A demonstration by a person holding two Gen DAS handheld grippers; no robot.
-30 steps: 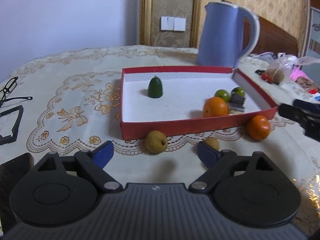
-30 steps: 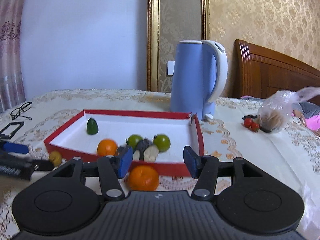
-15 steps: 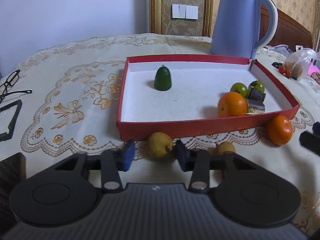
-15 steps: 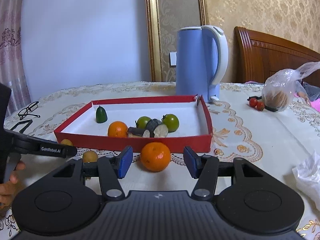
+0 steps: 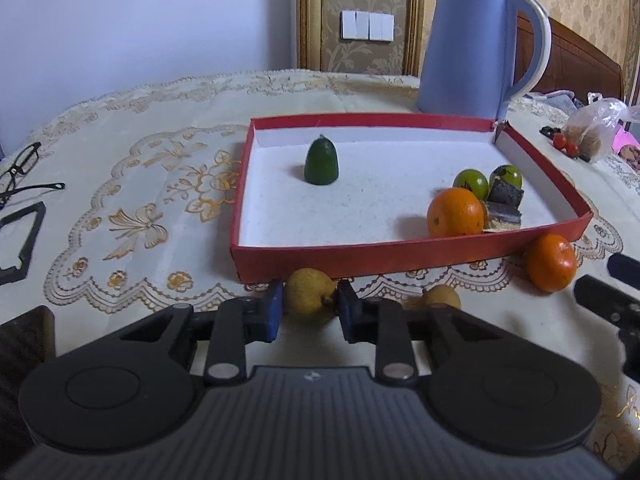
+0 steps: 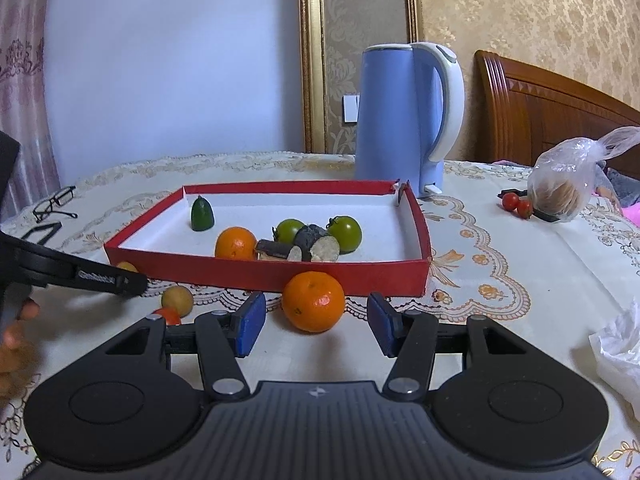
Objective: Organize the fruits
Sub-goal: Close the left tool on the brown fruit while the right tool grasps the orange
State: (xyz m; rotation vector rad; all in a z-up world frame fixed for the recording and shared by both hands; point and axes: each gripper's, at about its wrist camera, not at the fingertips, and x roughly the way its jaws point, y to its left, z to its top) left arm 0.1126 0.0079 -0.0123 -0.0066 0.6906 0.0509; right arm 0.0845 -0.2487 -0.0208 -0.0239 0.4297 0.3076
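Note:
A red box (image 5: 360,262) (image 6: 260,274) holds a dark green fruit (image 5: 321,162), an orange (image 5: 455,213), two green tomatoes (image 5: 471,182) and dark cut pieces (image 5: 504,204). My left gripper (image 5: 308,310) is shut on a yellow pear (image 5: 306,294) in front of the box. A second yellow fruit (image 5: 440,296) (image 6: 177,299) lies to its right. My right gripper (image 6: 316,322) is open, with a loose orange (image 6: 313,296) (image 5: 550,262) between its fingertips, apart from both.
A blue kettle (image 6: 404,120) stands behind the box. A plastic bag (image 6: 564,188) and cherry tomatoes (image 6: 516,204) lie at the right. Glasses (image 5: 20,172) lie at the left. A small red fruit (image 6: 168,314) sits by the right gripper's left finger. White tissue (image 6: 620,348) lies far right.
My left gripper moved in on the yellow pear and closed its fingers on it. My right gripper advanced so the loose orange sits between its open fingers.

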